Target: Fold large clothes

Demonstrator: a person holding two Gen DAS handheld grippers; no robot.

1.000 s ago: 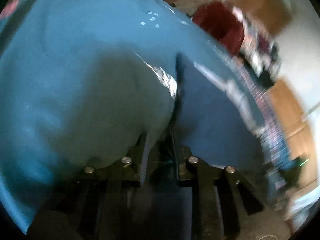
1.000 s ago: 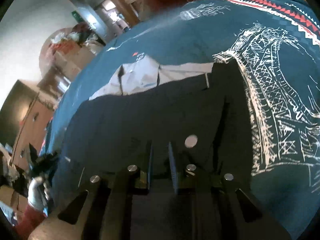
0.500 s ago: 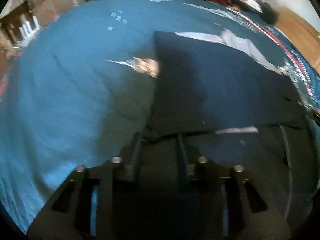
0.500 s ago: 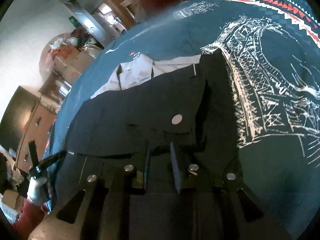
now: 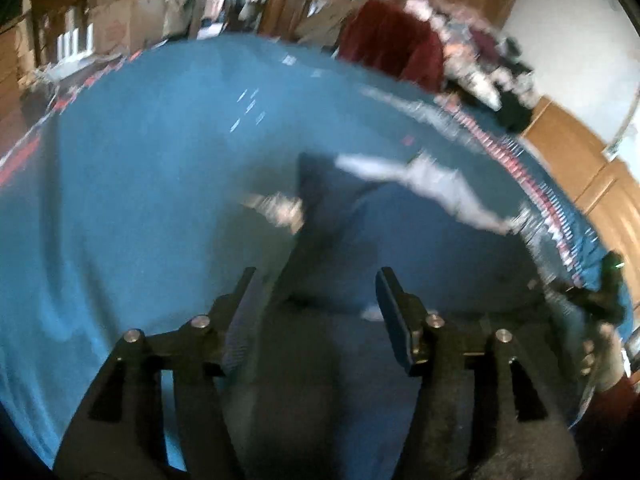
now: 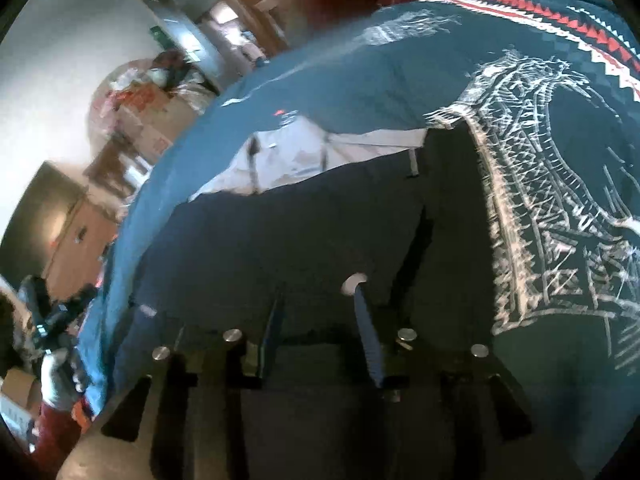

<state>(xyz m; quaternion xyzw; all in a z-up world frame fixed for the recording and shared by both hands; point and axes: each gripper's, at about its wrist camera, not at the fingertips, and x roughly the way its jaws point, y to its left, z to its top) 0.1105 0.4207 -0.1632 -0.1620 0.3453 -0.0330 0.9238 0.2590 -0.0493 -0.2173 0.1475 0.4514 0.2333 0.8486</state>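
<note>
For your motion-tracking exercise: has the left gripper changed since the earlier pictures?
Yes. The left gripper has opened and let go of the dark garment, whose edge now lies beyond its fingertips on the blue cloth.

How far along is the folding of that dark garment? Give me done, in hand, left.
Done: the dark garment lies on the blue patterned cloth with one layer doubled over, its pale lining showing at the far edge. In hand: nothing; the left gripper and the right gripper are both open above the near edge. Left: probably at least one more fold, since it is spread wide.
</note>
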